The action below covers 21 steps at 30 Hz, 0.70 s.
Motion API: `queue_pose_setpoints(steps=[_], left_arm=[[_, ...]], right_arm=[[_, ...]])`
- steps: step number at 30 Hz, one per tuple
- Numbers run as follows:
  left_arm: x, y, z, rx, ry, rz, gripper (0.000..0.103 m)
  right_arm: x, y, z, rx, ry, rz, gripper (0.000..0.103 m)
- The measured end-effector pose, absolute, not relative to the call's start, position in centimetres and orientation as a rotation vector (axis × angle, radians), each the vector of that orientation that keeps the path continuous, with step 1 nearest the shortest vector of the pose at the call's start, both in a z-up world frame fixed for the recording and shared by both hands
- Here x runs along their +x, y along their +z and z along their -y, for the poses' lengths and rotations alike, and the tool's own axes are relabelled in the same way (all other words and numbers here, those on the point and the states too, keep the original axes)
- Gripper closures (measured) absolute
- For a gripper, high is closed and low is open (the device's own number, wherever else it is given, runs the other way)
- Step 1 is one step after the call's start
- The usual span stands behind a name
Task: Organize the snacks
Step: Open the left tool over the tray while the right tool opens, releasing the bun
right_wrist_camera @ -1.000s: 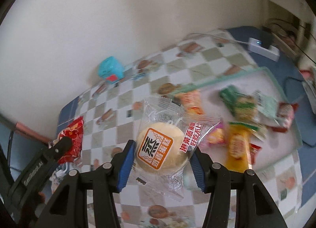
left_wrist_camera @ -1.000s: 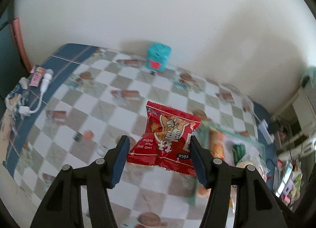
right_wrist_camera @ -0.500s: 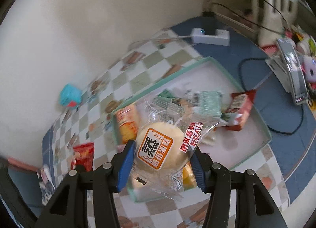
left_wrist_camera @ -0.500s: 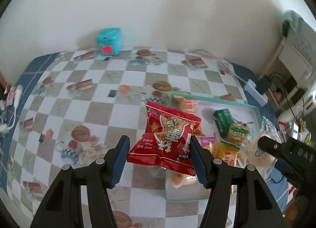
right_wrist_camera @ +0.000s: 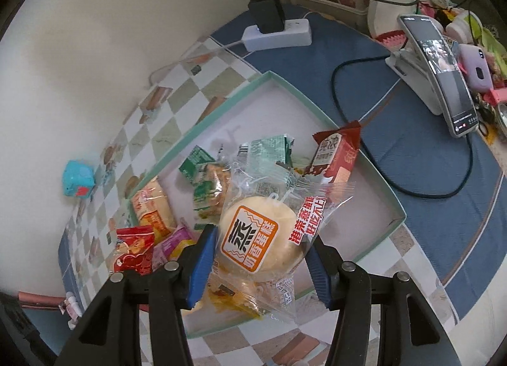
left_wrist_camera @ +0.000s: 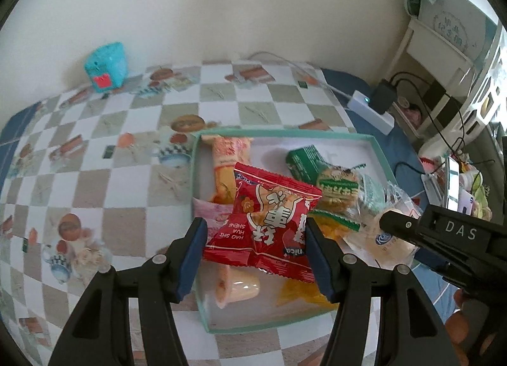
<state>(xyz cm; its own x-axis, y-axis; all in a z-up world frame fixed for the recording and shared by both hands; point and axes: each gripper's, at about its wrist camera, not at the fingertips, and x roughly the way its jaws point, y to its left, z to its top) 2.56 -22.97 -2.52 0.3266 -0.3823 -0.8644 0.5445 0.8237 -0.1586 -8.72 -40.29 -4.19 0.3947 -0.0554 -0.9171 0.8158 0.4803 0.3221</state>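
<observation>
1. Both packets have travelled from over the checked tablecloth (left_wrist_camera: 133,182) to above the green-rimmed tray (left_wrist_camera: 377,144), since that is where the snacks are collecting.
2. Red snack packet (left_wrist_camera: 266,226) hangs pinched between the blue pads of the left gripper (left_wrist_camera: 255,255), held by its sides so it can drop flat among the others.
3. Steamed cake in its clear wrapper (right_wrist_camera: 259,239) sits clamped in the right gripper (right_wrist_camera: 259,266), poised over the tray's near end.
4. Neither pair of jaws has released; both stand half-wide because the puffy packets fill them.
5. Below lie green biscuit packs (right_wrist_camera: 206,182), a brown-red bar (right_wrist_camera: 337,156) and an orange packet (right_wrist_camera: 152,210).
6. Farther out stand a teal cube (left_wrist_camera: 106,68) by the wall and a power strip (right_wrist_camera: 275,34).
</observation>
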Motion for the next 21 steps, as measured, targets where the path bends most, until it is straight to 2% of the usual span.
queue_pose_setpoints(steps=[3,5,13,15,17,19,21], left_arm=[[2.6,-3.1,23.2,0.167,-0.622,-1.106,0.039],[2.6,-3.2,23.2,0.169,-0.618,-1.114,0.034],[3.1,-2.8,21.5,0.143,-0.565,-1.116,0.031],[3.4,-2.7,20.8,0.134,-0.537,-1.122,0.016],[3.7,-2.8,19.8,0.126,-0.501,-1.124,0.015],[4.0,-3.0,18.9,0.126,-0.467,-1.132,0.015],[4.2,-3.3,17.5,0.128,-0.405,-1.137,0.01]], right_arm=[[-9.1,-4.8,40.6,0.917,-0.694,-1.039,0.044],[-9.1,-5.3,40.8,0.929,-0.702,-1.056,0.044],[-9.1,-7.1,40.8,0.941,-0.721,-1.115,0.041],[-9.1,-7.3,40.8,0.949,-0.721,-1.118,0.03],[-9.2,-7.4,40.6,0.946,-0.73,-1.114,0.021],[-9.2,-7.2,40.4,0.94,-0.726,-1.104,0.015],[-9.0,-6.9,39.9,0.913,-0.71,-1.083,0.009]])
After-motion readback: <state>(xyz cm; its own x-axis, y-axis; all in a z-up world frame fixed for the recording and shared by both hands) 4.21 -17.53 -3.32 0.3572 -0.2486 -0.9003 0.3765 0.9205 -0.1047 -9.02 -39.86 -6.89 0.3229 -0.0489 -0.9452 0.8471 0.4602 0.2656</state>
